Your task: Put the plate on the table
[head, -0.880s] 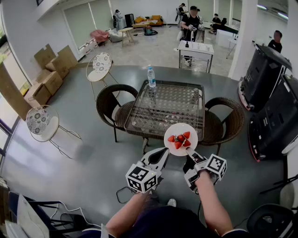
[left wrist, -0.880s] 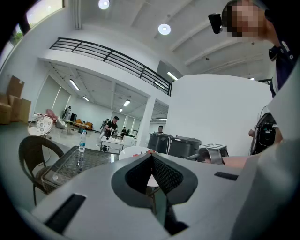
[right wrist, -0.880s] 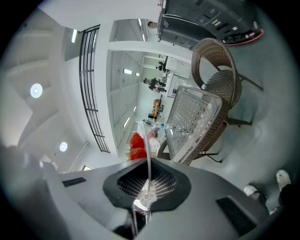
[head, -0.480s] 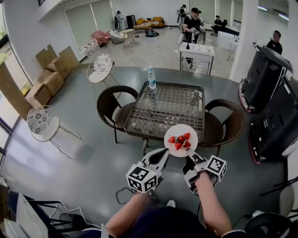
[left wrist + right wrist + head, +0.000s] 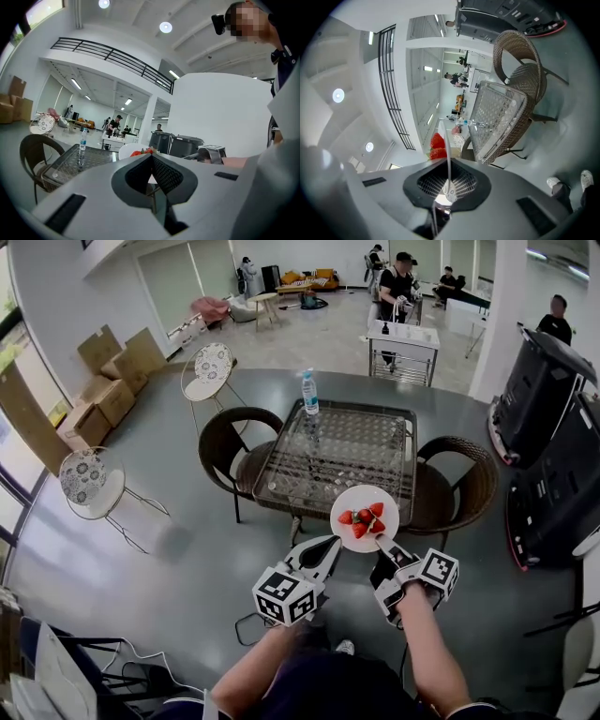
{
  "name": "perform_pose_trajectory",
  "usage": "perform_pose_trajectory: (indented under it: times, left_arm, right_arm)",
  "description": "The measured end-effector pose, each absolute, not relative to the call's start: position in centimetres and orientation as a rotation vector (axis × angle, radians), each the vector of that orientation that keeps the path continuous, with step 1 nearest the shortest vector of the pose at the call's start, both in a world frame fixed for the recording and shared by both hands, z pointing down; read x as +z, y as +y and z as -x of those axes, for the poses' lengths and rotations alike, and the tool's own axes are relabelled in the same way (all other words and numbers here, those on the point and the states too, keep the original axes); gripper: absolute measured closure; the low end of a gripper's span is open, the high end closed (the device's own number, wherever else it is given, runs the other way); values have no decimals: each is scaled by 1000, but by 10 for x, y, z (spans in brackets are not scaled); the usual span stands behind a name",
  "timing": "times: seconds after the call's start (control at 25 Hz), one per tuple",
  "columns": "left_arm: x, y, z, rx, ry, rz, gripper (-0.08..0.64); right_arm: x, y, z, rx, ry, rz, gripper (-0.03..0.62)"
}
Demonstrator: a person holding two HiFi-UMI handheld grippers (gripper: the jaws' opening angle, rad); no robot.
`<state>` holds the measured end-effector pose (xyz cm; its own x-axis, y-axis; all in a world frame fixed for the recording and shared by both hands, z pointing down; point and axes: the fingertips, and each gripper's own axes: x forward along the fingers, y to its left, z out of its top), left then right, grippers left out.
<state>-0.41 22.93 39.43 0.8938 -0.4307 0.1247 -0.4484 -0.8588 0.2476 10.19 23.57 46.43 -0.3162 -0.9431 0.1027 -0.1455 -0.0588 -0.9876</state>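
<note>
I am holding my right tool (image 5: 448,163) clamped on the near rim of the white plate (image 5: 349,500); in the right gripper view the rim is running edge-on between the 2 jaws, pinched tight. The plate is sitting roughly level at the end of that tool, up in the air. In the head view it is overlapping the near edge of the glass worktop (image 5: 337,448), towards its right-hand corner. Red strawberries (image 5: 362,519) are lying in a cluster on the middle of the plate.

I am keeping my left tool (image 5: 151,157) with its jaws pressed together and nothing between them. In the head view its tip is pointing at the plate's lower left edge, just beside it; I cannot tell whether it is touching. In the left gripper view the plate and berries are showing just past the closed tips.

A clear water bottle (image 5: 308,393) with a blue cap and label is standing upright at the far left part of the worktop, well apart from the plate. 2 dark wicker chairs are standing at the worktop, 1 on the left (image 5: 225,442) and 1 on the right (image 5: 461,482).
</note>
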Motion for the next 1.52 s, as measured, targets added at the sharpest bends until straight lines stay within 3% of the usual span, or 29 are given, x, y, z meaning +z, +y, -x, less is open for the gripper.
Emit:
perform_pose_trajectory:
  times: [0.36, 1.52]
  left_arm:
    - [407, 205, 2, 98, -648, -2761, 554]
    - [464, -52, 7, 169, -480, -2705, 554]
  right_arm:
    - [473, 215, -107, -1462, 1557, 1180, 578]
    - [522, -9, -115, -1536, 1470, 1409, 578]
